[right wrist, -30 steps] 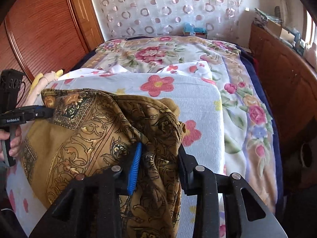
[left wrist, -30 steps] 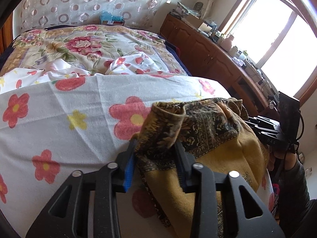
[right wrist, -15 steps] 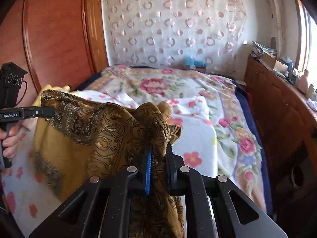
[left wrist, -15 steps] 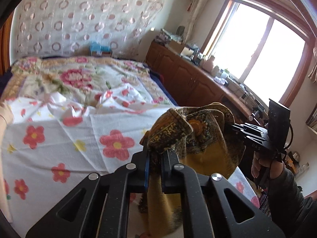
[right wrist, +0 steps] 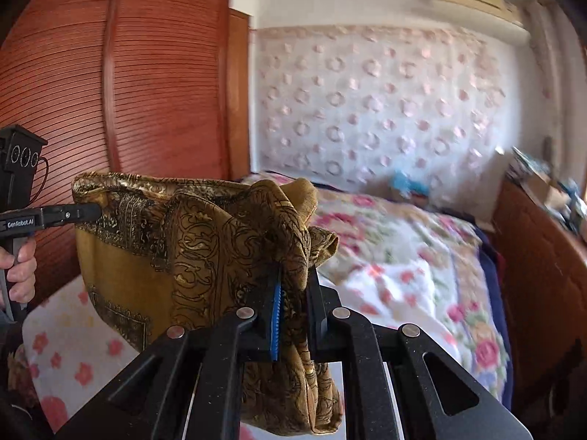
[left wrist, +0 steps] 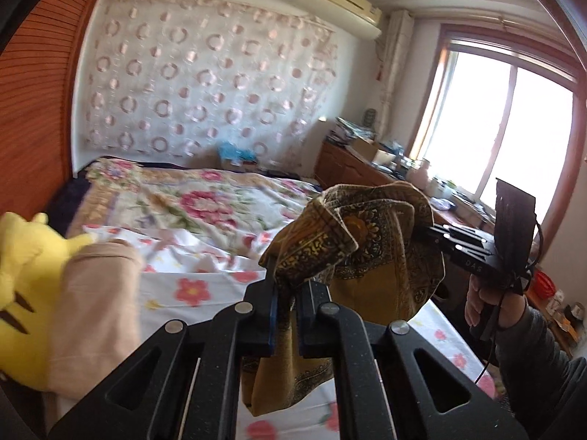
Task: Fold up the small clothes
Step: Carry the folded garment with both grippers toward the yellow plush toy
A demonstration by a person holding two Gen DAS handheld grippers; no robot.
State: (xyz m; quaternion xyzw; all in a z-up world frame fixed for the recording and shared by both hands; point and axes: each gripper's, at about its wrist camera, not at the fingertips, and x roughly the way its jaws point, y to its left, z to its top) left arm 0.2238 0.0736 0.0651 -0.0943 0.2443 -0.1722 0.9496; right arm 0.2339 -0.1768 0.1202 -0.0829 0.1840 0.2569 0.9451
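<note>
A mustard-yellow cloth with dark gold paisley borders (left wrist: 370, 253) hangs in the air above the bed, stretched between both grippers. My left gripper (left wrist: 284, 286) is shut on one top corner of it. My right gripper (right wrist: 293, 286) is shut on the other top corner of the cloth (right wrist: 205, 253). In the left wrist view the right gripper (left wrist: 429, 233) shows at the right with the cloth bunched at its tip. In the right wrist view the left gripper (right wrist: 93, 212) shows at the left. The cloth's lower part sags below the jaws.
The bed has a white flowered sheet (left wrist: 190, 289) over a floral quilt (left wrist: 205, 201). A yellow plush toy (left wrist: 22, 256) and a beige bundle (left wrist: 95, 304) lie at the left. A wooden wardrobe (right wrist: 121, 110) stands left, a cluttered wooden sideboard (left wrist: 352, 165) under the window right.
Both grippers closed on the cloth's corners and lifted it off the bed. The cloth now hangs in the air between them, and both cameras have tilted up toward the wall.
</note>
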